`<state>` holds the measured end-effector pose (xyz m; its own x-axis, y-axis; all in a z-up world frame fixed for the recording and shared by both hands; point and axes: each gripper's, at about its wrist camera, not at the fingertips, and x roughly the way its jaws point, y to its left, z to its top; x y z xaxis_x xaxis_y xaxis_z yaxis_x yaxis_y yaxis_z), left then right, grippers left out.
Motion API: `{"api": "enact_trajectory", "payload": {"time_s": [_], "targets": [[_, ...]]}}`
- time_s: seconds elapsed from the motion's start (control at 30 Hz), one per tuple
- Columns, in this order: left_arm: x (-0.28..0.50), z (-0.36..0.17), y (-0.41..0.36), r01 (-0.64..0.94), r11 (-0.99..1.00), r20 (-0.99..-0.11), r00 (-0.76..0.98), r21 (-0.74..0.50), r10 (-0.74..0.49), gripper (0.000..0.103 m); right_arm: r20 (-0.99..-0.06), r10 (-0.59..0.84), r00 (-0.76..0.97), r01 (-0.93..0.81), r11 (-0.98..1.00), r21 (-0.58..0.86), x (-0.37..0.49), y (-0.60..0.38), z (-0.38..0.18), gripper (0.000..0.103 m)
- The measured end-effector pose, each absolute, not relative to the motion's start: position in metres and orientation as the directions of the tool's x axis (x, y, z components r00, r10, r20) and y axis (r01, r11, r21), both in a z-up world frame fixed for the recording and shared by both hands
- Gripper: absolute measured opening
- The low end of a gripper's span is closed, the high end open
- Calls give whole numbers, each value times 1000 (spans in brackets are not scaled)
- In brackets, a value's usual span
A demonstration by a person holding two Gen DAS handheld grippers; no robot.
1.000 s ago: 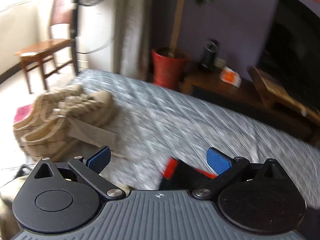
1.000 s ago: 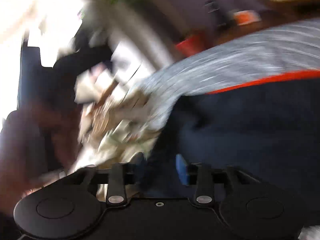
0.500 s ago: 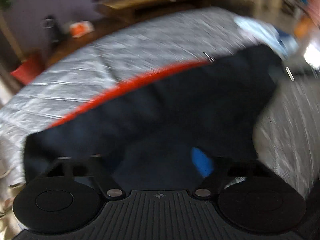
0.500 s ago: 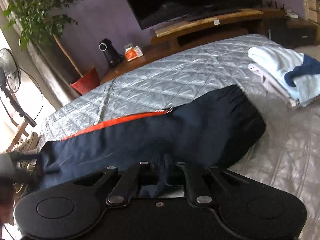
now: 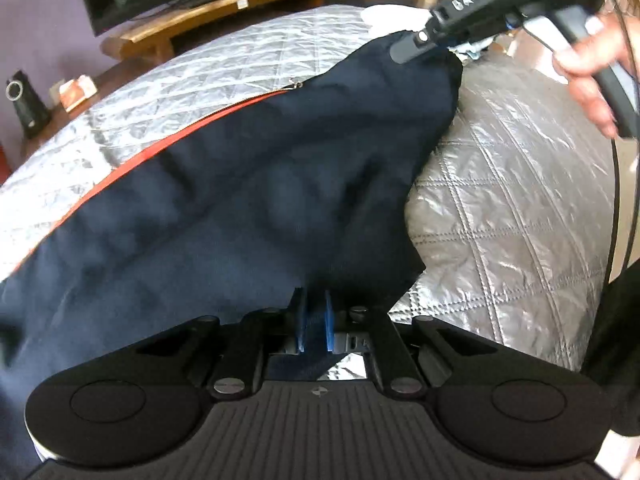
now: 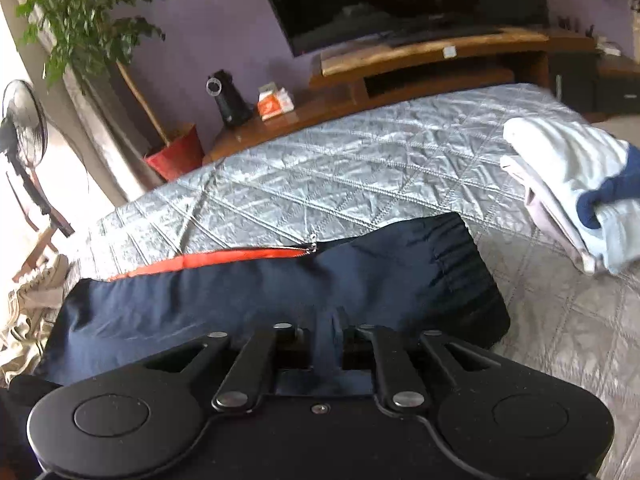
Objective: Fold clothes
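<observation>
A navy garment (image 5: 240, 184) with an orange zip strip (image 5: 160, 152) lies spread on the silver quilted bed (image 5: 500, 200). My left gripper (image 5: 314, 320) is shut on its near edge, with navy cloth pinched between the blue pads. In the right wrist view the same garment (image 6: 280, 292) bunches into my right gripper (image 6: 329, 330). Its jaws are opening slightly, and a fold of cloth still sits pressed between them. From the left wrist view, the right gripper (image 5: 416, 46) holds the garment's far corner, with a person's hand (image 5: 588, 60) on its handle.
A folded pile of white and light blue clothes (image 6: 568, 184) sits at the bed's right side. Beige cloth (image 6: 24, 304) hangs off the left edge. Behind the bed stand a wooden TV bench (image 6: 420, 60), a red plant pot (image 6: 176, 152) and a fan (image 6: 24, 128).
My left gripper swung from the beige pile over to the navy garment and closed from wide open onto its edge. My right gripper closed on the garment too, then steadied.
</observation>
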<state>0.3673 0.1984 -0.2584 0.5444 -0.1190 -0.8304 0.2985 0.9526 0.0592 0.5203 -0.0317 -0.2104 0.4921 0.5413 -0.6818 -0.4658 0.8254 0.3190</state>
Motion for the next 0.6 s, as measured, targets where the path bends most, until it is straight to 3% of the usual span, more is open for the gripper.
{"api": "enact_trajectory", "payload": {"time_s": [0.07,0.17,0.27,0.37,0.6], "targets": [[369,-258,199,293,955,-836,536,53,-119,11,-684,529,502,-479,828,290,535,-31,-208,17],[369,-256,195,309,948,-834,541,80,-106,11,-719,494,490,-473,843,257,569,-33,-207,42],[366,-256,190,315,944,-830,550,102,-94,11,-719,450,529,-462,864,201,591,-43,-200,43],[368,-256,192,309,947,-835,541,86,-100,11,-722,446,529,-436,872,220,599,-60,-196,55],[366,-256,191,317,943,-832,546,102,-94,10,-730,548,409,-362,831,422,600,-90,-225,52]]}}
